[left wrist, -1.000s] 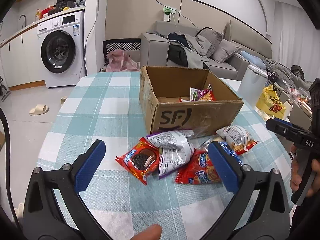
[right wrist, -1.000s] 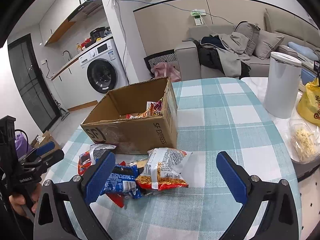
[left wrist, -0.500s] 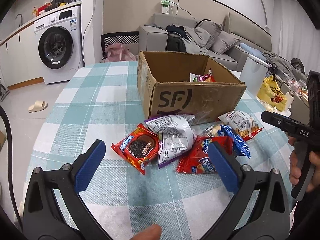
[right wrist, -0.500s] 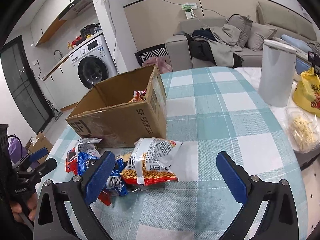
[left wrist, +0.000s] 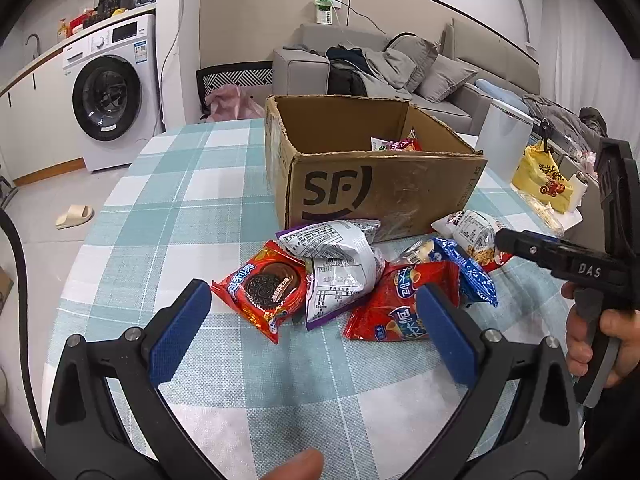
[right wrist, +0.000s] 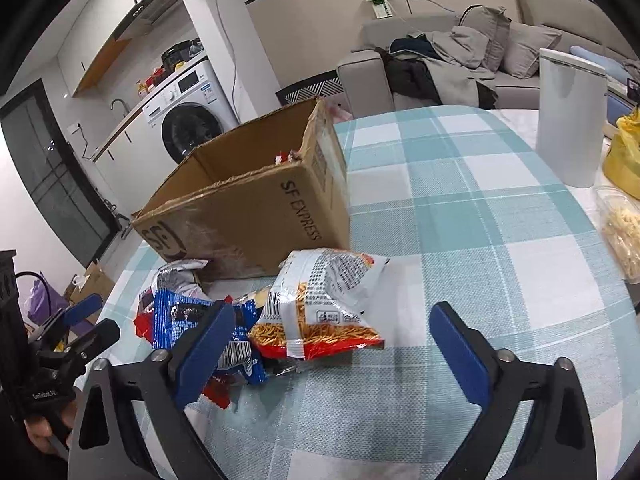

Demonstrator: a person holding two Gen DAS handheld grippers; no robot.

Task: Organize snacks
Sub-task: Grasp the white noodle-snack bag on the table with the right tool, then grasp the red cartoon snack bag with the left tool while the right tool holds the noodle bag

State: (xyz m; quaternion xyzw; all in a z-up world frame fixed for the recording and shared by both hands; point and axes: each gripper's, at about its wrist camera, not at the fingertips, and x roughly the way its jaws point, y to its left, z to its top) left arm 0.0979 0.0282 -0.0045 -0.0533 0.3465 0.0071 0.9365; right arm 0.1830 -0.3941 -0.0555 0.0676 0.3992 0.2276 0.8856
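Observation:
An open cardboard box (left wrist: 380, 192) marked SF stands on the checked tablecloth, with a snack pack (left wrist: 396, 145) inside it. In front of it lies a pile: a red cookie pack (left wrist: 264, 288), a silver-purple bag (left wrist: 340, 260), a red pack (left wrist: 400, 304), a blue pack (left wrist: 464, 268) and a white-and-red noodle snack bag (right wrist: 324, 300). My left gripper (left wrist: 312, 288) hovers open just short of the cookie pack and the silver bag. My right gripper (right wrist: 332, 308) is low over the noodle bag. Its jaws are closing, the bag lies between them, and the pads stand clear of it.
A white cylindrical bin (right wrist: 568, 120), a yellow bag (left wrist: 544, 184) and a clear tub of food (right wrist: 624, 232) stand at the table's right side. Bare tablecloth (left wrist: 180, 200) lies left of the box. A sofa and a washing machine stand beyond the table.
Both grippers have sunk toward the snack pile, which now looks nearer. The right gripper's jaws have narrowed a little around the noodle bag.

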